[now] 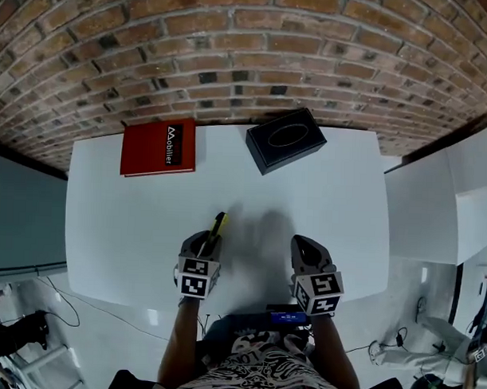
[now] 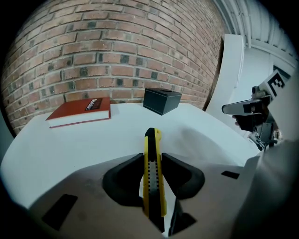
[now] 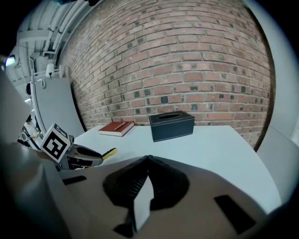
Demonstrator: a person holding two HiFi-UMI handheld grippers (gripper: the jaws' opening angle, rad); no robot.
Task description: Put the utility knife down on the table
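Clamping the utility knife (image 2: 152, 140), my left gripper (image 2: 152, 158) should lower it flat onto the table (image 1: 130, 242) mid-frame; my right gripper (image 3: 148, 161) is closed, empty.

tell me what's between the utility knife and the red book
Nothing: the head view shows only bare white table between the utility knife and the red book.

Your left gripper (image 1: 208, 238) and right gripper (image 1: 305, 244): grey bodies, black pads (image 2: 122, 179), each bearing a white cube (image 1: 195, 277) of black square markers. Your shirt (image 1: 261, 366): black-and-white pattern.
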